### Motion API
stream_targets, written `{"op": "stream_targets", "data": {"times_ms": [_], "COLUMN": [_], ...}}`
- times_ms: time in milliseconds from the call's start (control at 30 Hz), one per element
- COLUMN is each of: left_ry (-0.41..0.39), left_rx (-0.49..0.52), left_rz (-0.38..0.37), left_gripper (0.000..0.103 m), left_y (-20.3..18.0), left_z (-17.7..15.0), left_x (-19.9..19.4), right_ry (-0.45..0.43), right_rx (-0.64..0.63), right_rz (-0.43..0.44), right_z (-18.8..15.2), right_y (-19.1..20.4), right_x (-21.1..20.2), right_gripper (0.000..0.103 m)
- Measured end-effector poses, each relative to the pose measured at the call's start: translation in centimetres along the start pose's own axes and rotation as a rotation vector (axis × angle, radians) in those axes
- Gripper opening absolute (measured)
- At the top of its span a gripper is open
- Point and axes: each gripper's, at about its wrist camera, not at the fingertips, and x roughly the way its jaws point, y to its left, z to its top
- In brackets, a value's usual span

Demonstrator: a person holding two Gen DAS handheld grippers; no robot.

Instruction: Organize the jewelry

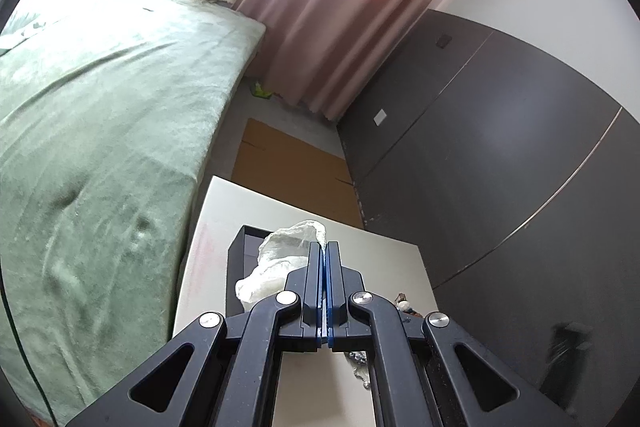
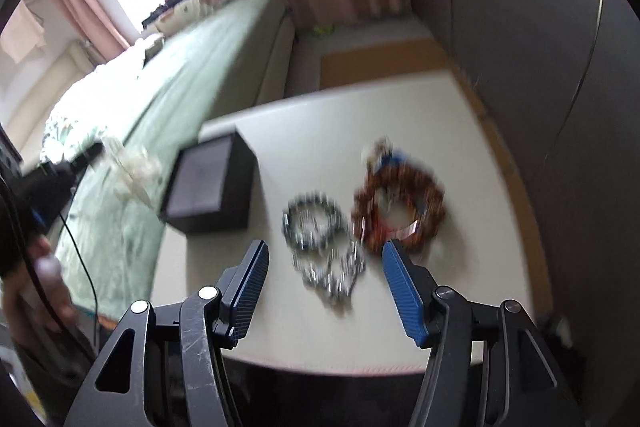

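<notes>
A silver chain bracelet (image 2: 325,247) and a reddish-brown bead bracelet (image 2: 400,207) lie side by side on the white tabletop (image 2: 460,155), right of an open black box (image 2: 212,187). The right gripper (image 2: 325,257), pitched downward above the chain, has its jaws apart and empty. The left gripper (image 1: 324,253), jaws closed, pinches crumpled translucent wrapping (image 1: 276,255) above the box.
</notes>
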Motion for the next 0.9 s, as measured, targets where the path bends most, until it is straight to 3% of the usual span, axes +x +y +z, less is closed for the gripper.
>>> {"op": "stream_targets", "data": {"times_ms": [167,500,600,633,667,900], "left_ry": [-0.007,-0.011,-0.014,-0.015,-0.016,-0.022], "left_rx": [-0.007,-0.020,-0.023,-0.026,-0.028,-0.054], "left_rz": [0.004,0.014,0.012,0.011,0.011,-0.003], "left_gripper": [0.000,0.000,0.000,0.000,0.000,0.000], "left_y": [0.3,1.0,1.1,1.3,1.4,2.0], "left_z": [0.0,0.2,0.3,0.4,0.4,0.8], "left_x": [-0.3,-0.6,-0.6,-0.6,-0.6,-0.9], "right_ry": [0.066,0.093,0.150,0.165,0.167,0.102], "right_rx": [-0.028,-0.283,-0.335,-0.343,-0.334,-0.260], "right_rz": [0.021,-0.018,-0.084,-0.104,-0.095,-0.052], "right_z": [-2.3,-2.5,-3.0,-3.1,-3.1,-1.4], "right_y": [0.1,3.1,3.0,3.0,2.8,2.5], "right_x": [3.5,6.9,8.7,9.0,8.8,5.4], "right_gripper": [0.054,0.046,0.032,0.022,0.020,0.017]}}
